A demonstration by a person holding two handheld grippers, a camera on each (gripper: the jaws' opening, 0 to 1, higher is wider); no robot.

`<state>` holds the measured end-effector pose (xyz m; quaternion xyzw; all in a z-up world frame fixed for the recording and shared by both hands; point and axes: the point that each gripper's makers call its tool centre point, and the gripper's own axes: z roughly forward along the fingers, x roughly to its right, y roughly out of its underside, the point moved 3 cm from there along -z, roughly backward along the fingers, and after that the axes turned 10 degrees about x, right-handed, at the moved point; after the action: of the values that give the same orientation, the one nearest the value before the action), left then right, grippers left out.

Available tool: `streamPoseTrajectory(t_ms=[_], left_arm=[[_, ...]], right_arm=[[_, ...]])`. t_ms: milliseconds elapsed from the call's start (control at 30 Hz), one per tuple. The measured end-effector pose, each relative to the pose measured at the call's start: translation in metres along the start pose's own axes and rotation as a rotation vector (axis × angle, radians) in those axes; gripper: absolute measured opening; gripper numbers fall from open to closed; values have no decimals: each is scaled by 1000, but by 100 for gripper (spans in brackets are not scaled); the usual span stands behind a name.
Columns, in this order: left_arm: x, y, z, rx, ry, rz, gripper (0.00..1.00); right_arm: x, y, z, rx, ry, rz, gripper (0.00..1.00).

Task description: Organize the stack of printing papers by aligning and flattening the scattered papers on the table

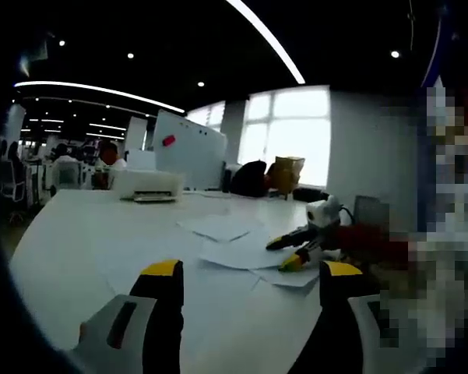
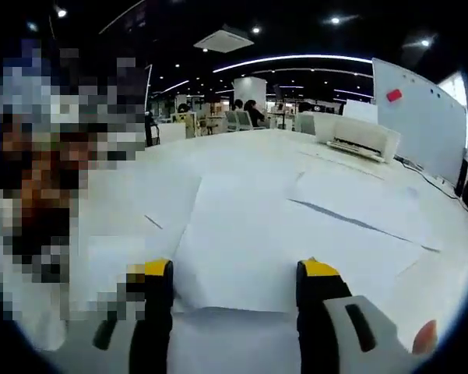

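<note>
Right gripper (image 2: 235, 274): jaws standing wide, holding nothing, hovering just above near edge of paper sheets (image 2: 296, 234). Left gripper (image 1: 248, 274): also wide, unloaded; sheets lying ahead on table (image 1: 70, 234).

Risk (est.): thin, matte, limp white rectangles buckling or sliding on smooth tabletop if pushed fast; overlaps creasing.

Printer (image 2: 364, 138) sitting far ahead, boxy, hard plastic.
</note>
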<state>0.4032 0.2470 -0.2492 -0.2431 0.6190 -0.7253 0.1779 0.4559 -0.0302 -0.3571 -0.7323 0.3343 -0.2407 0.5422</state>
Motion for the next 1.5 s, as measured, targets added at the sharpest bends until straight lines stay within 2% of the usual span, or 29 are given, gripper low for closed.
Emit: streamPoseTrajectory(t_ms=[433,467,567,767,867,1033,1100,1200,1500], left_arm=[[0,-1,1,2,2,2,73],[0,-1,1,2,2,2,73],[1,-1,0,-2,7,7,73],[2,-2,0,3,14,8,72],[2,-2,0,1,13,10,72],[2,-2,0,0,12,11,72],[2,-3,0,1,10,11,71],[2,-3,0,2,12,11,71],[3,-4,1,2,14,17,71]], right_arm=[[5,0,3,-10,-8,-5,55],[5,0,2,-12,-12,-6,54],[0,0,1,-14,-74,-25,41],[2,0,0,-26,-76,-26,40],[1,0,-1,-28,-88,-31,31],[-2,-1,-1,-27,-111,-39,26],[-2,-1,-1,-28,-114,-40,23],[-1,-1,-1,-30,-111,-39,13],[4,-4,-3,-30,-87,-26,3]])
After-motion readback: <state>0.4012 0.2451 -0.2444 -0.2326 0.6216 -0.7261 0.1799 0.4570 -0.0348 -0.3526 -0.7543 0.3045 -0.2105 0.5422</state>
